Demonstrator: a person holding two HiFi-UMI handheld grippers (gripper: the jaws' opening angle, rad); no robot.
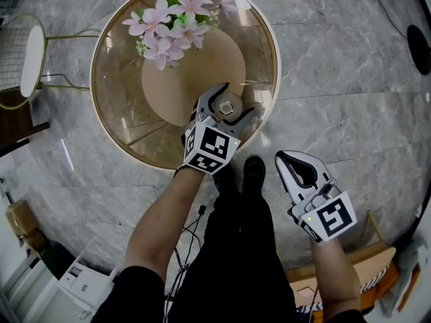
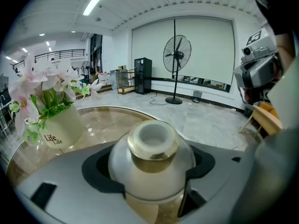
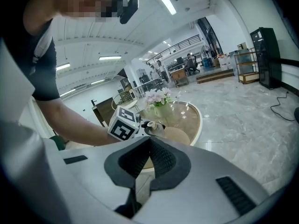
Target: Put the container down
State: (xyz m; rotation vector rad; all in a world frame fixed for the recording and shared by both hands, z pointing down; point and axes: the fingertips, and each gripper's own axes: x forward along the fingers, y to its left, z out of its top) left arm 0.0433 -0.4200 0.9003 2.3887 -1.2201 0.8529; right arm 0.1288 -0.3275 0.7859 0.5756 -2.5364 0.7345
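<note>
My left gripper (image 1: 236, 98) has its fingers clamped round the container (image 2: 153, 146), held upright over the near edge of the glass tabletop (image 1: 128, 93), well apart from the flower vase (image 1: 175, 19), so it can go straight down. Right gripper (image 1: 291, 161) isn't needed, so it hangs over the floor with its 2 fingers together, empty.

The left gripper (image 1: 232, 98) is held just above the centre of the head view, its jaws pointed toward 1 o'clock and closed round a container (image 2: 152, 157). It is carried by the bare left forearm (image 1: 165, 214), which is stretched up from 7 o'clock. The right gripper (image 1: 291, 159) is held back at 4 o'clock, pointed toward 11 o'clock, with its jaws pressed together on nothing. The right forearm (image 1: 335, 268) is kept low, at 5 o'clock.
</note>
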